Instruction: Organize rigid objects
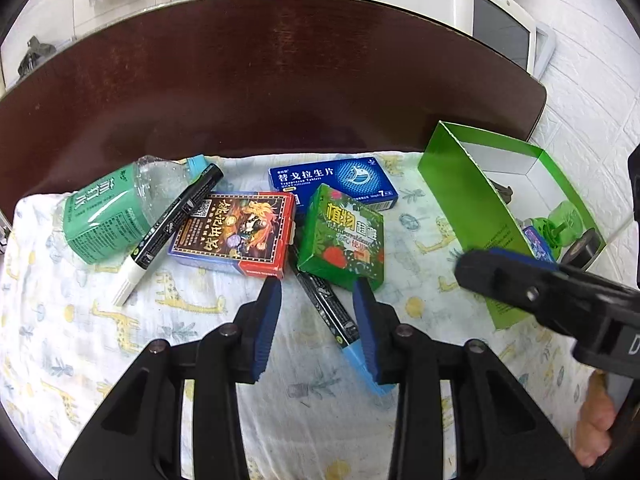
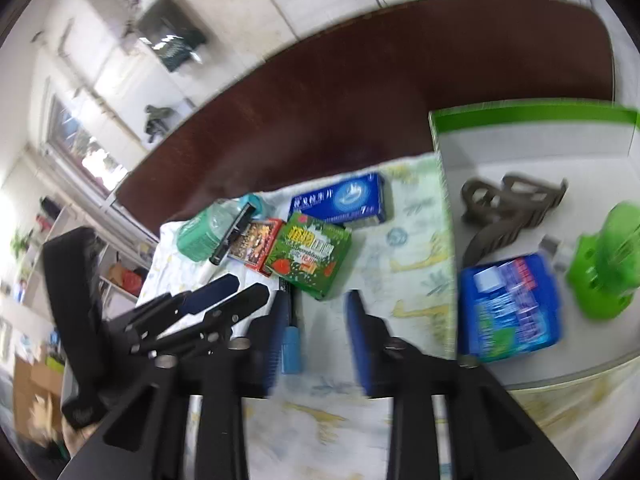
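Observation:
On a giraffe-print cloth (image 1: 100,340) lie a green-labelled bottle (image 1: 108,212), a black marker with a white tip (image 1: 168,232), a red card box (image 1: 236,232), a blue pill box (image 1: 332,180), a green plant-print box (image 1: 344,236) and a black marker with a blue cap (image 1: 340,320). My left gripper (image 1: 316,304) is open, its pads on either side of the blue-capped marker. My right gripper (image 2: 316,328) is open and empty above the cloth, with the blue cap (image 2: 291,346) near its left pad. It also shows in the left wrist view (image 1: 500,276).
A green open box (image 2: 536,116) at the right holds a brown hair claw (image 2: 508,208), a blue packet (image 2: 512,308) and a green plastic device (image 2: 608,264). The dark wooden table (image 1: 280,80) extends behind. A white appliance (image 1: 472,4) stands at the back right.

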A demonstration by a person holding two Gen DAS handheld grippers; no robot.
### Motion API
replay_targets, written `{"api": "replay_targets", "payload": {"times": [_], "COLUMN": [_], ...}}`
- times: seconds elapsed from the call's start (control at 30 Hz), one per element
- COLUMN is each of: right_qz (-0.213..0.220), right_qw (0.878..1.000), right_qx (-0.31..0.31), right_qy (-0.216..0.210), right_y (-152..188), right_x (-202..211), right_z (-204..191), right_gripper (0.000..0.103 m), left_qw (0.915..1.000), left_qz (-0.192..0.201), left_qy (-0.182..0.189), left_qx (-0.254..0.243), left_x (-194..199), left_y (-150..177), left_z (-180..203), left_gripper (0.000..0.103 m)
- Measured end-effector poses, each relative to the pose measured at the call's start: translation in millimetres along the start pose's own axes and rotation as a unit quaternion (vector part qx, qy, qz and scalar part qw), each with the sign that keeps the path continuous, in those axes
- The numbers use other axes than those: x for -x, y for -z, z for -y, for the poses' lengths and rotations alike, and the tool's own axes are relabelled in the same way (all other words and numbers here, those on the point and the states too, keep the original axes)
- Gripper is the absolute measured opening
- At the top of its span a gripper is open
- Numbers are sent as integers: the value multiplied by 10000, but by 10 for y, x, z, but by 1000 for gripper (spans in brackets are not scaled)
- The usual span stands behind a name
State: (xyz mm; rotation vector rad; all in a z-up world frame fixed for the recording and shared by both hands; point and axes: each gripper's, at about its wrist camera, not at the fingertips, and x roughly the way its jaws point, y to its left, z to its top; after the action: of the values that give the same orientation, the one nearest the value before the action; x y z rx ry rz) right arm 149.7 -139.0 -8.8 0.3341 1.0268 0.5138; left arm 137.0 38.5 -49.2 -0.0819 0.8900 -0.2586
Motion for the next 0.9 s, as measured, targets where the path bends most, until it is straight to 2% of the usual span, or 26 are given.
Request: {"api": "replay_targets", "payload": {"times": [0.03, 0.07, 0.13, 0.27, 0.37, 0.47, 0.73, 0.9], "right_qz": [77, 226, 217, 177, -137, -210, -527, -626], "right_qw": [9998, 9991, 9991, 9968, 9964, 9942, 9908, 9904], "right_qx": [-34, -9, -121, -41, -564, -793, -1134, -1100], "right_qy": [194, 367, 337, 776, 623, 697, 526, 554], "right_y": [-7, -35, -105, -267, -366, -415, -437, -440], "right_x": [-43, -79, -170, -381, -564, -667, -862, -946], "right_z": [-55, -132, -196, -327, -222, -162, -44, -17], "right_gripper": [57, 59, 59, 59, 59, 59, 59, 59], "left_qw": [9999, 9998, 9993, 9980, 9983, 9980, 9978, 9976], "left_qz": [-25, -46, -42, -51, -25, -10, -87, -101], "left_qy": [90, 168, 326, 619, 587, 626, 663, 683], "left_qx": [53, 114, 166, 131, -42, -57, 13, 46], "left_x": [-18, -34, -48, -77, -118, -185, -359, -426], "left_y": [-10, -11, 3, 14, -14, -74, -203, -256], "left_z": [-23, -55, -92, -66, -14, -13, -57, -77], "left_gripper": [34, 34, 34, 34, 34, 34, 34, 34]}}
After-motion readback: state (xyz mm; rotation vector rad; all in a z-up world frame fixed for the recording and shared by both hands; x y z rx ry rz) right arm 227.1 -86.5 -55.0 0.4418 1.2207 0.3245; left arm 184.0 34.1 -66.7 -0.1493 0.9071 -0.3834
